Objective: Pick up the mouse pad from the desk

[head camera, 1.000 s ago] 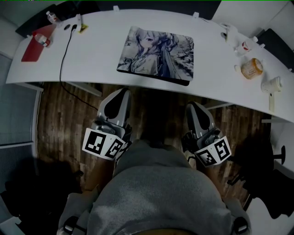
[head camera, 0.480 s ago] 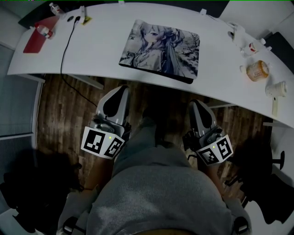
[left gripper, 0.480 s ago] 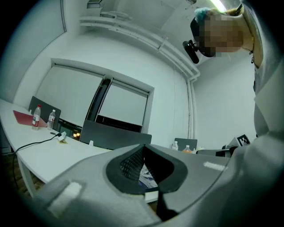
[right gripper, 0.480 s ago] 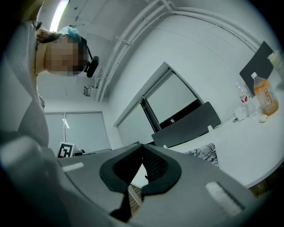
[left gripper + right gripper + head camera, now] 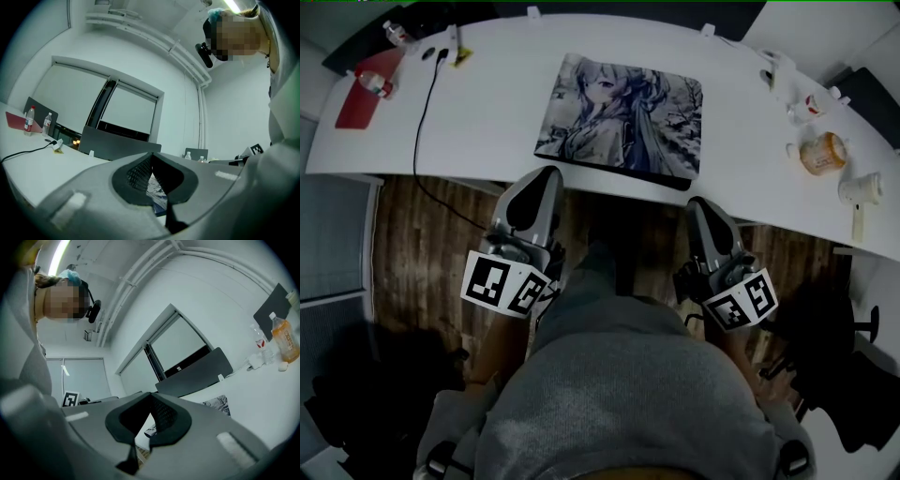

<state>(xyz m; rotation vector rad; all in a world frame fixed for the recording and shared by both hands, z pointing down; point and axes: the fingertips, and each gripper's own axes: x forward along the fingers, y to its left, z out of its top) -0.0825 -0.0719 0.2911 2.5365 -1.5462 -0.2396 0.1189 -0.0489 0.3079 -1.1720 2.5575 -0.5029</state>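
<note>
The mouse pad [image 5: 623, 117], printed with a grey-blue anime figure, lies flat near the front edge of the white desk [image 5: 497, 112]. My left gripper [image 5: 546, 174] is shut and empty, its tip at the desk's front edge just below the pad's left corner. My right gripper [image 5: 697, 202] is also shut and empty, a little short of the desk edge below the pad's right corner. A strip of the pad [image 5: 157, 190] shows past the shut jaws in the left gripper view, and the pad [image 5: 216, 405] shows in the right gripper view too.
A black cable [image 5: 422, 141] runs across the desk's left part toward a red folder [image 5: 356, 89] and bottles. On the right stand an orange bottle [image 5: 820, 152], a small cup [image 5: 808, 101] and a white device [image 5: 860, 192]. Dark wooden floor lies below the desk.
Both grippers have moved forward toward the desk's front edge, staying shut. The left tip now reaches the edge below the pad.
</note>
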